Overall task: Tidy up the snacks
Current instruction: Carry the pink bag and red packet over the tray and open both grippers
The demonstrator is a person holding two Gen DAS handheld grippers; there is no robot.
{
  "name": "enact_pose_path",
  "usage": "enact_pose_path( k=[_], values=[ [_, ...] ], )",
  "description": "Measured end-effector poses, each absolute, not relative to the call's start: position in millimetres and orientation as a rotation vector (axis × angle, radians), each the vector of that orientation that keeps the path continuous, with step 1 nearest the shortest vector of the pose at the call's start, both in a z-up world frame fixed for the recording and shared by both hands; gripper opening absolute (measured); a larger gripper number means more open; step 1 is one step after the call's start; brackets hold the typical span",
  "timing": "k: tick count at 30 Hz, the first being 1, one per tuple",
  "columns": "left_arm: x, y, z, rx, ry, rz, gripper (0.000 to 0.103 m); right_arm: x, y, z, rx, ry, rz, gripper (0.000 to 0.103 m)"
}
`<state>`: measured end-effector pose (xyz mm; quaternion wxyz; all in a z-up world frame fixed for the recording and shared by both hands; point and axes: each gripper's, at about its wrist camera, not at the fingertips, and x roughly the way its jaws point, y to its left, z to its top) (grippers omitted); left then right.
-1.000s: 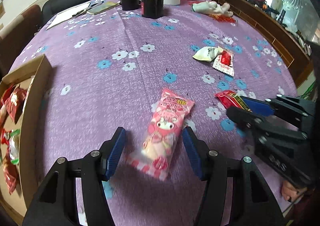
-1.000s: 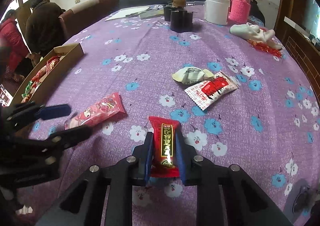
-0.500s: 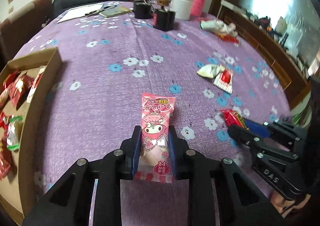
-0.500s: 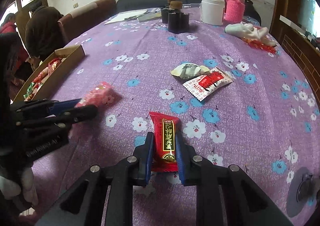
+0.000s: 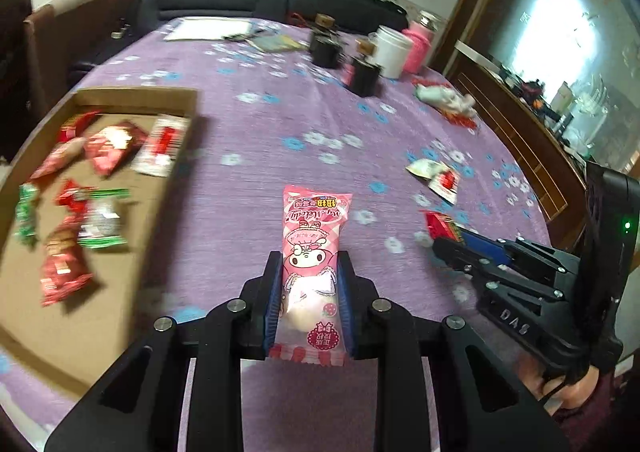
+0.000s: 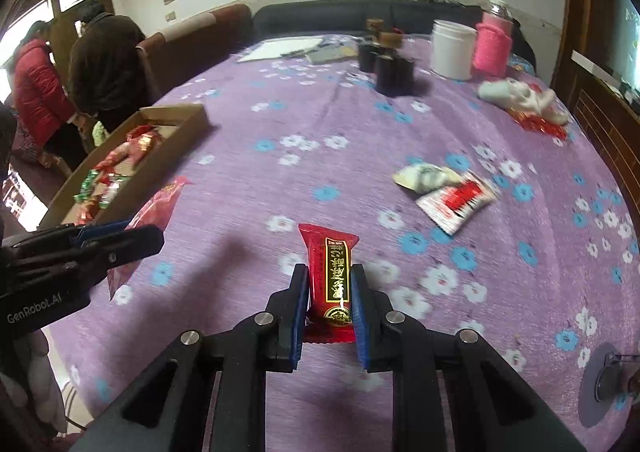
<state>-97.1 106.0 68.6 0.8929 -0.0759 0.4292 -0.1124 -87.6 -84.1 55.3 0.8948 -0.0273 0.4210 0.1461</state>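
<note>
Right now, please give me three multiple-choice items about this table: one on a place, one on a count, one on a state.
1. Where is the cardboard box?
A. at the table's left side
B. beside the white jar
C. on the sofa

2. How many snack packets lie loose beside each other on the cloth right of the grippers?
A. two
B. four
C. none

3. What does the right gripper do?
A. stands open
B. is shut on the red packet
C. grips a jar

Answers:
1 A, the box sits at the left edge.
2 A, a pale packet and a white-and-red packet.
3 B, both pads press its sides.
</note>
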Motion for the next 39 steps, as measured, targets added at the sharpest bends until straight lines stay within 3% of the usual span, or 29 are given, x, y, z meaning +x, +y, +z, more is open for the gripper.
enact_pose_path(
  k=[16,39],
  values=[
    [-130.0,283.1,62.0,-0.357,0.858,0.150,0.023,-88.6,17.6,70.8,-0.089,0.844,0.493,0.020],
    [-89.5,324.6,28.8,-0.352,0.949,0.239,0.023,-92.7,188.5,51.9,-0.227,0.947,0.788,0.020]
  ],
)
